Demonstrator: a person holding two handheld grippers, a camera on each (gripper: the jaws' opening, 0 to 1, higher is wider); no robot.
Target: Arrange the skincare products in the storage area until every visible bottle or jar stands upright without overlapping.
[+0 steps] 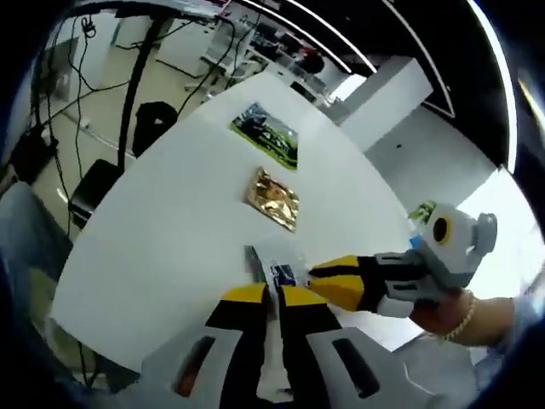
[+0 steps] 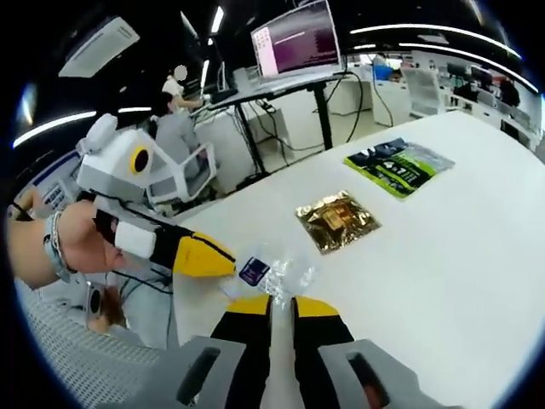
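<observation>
Both claws meet at one small clear plastic packet [image 1: 277, 266] [image 2: 274, 274] near the edge of a white table [image 1: 170, 221] [image 2: 443, 256].

In the left gripper view, the left claw [image 1: 274, 294] rises from the bottom with its yellow-tipped jaws drawn almost together, a thin gap between them, and the packet's near edge sits right at that gap. It looks pinched, though the contact itself is hidden by the tips. The right claw [image 1: 328, 285] comes in from the right, held by a hand [image 1: 443, 311] with a bead bracelet, and its yellow tip touches the packet's side.

In the right gripper view, the right claw [image 2: 281, 302] has its jaws close together with a slim gap, the tips at the packet's crinkled near edge; whether they actually grip it cannot be told. The left claw [image 2: 200, 254] enters from the left, its yellow tip pressed together on the packet's end with the dark purple label.

Count on the table: one clear packet, one gold foil packet [image 1: 274, 198] [image 2: 338, 220] lying flat farther in, and one green and black packet [image 1: 266, 135] [image 2: 398, 166] flat beyond that, all well apart from each other. A desk with one lit monitor [image 2: 296, 38] stands behind.
</observation>
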